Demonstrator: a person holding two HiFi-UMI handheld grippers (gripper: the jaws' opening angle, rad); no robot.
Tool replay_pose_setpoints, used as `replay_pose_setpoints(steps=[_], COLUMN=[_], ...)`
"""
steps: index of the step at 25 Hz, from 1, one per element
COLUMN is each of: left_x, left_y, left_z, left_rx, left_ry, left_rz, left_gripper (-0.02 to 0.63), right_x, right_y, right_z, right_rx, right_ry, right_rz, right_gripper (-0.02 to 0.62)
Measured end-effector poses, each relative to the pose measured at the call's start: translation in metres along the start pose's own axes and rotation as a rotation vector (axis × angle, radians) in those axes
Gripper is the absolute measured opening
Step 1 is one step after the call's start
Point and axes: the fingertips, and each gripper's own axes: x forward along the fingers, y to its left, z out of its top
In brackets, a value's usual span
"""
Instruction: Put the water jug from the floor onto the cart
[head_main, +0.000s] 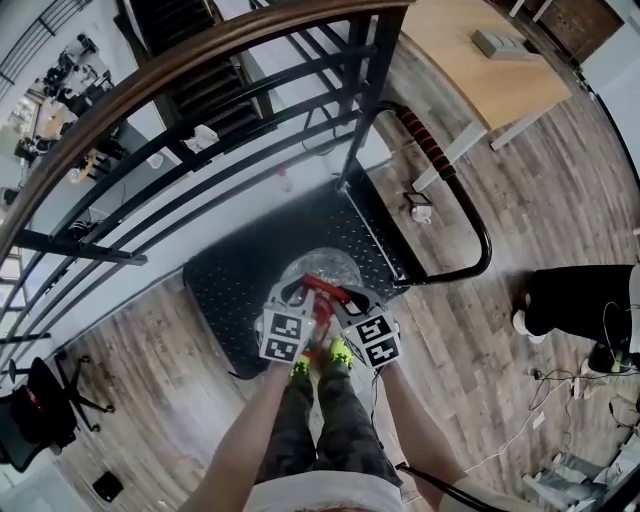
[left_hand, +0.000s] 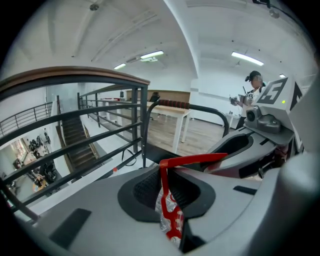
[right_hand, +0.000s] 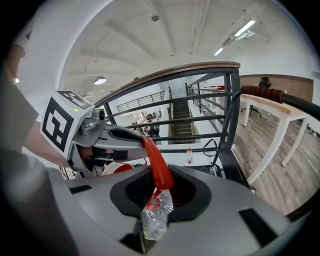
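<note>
Above the cart (head_main: 228, 288), the left gripper (left_hand: 167, 200) and right gripper (right_hand: 156, 200) jaws pinch the jug's (head_main: 320, 265) thin handle (left_hand: 194, 160). It may slip and drop the jug.

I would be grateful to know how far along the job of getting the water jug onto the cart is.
Done: the water jug is off the wood floor and over the cart deck.
In hand: the left gripper and right gripper are both shut on its red handle.
Left: set it down and let go; whether its base touches yet is hidden.
</note>
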Motion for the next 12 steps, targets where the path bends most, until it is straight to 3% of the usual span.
replay_pose_setpoints(steps=[12], left_x=[0.046], left_y=[0.013], left_z=[-0.019], left_rx=[0.004], left_ry=[0.022], left_rz=[0.005], left_gripper=[0.038], right_x=[0.038], right_y=[-0.03], right_z=[-0.024], right_rx=[0.033], right_ry=[0.026], right_rz=[0.02], right_gripper=[0.071])
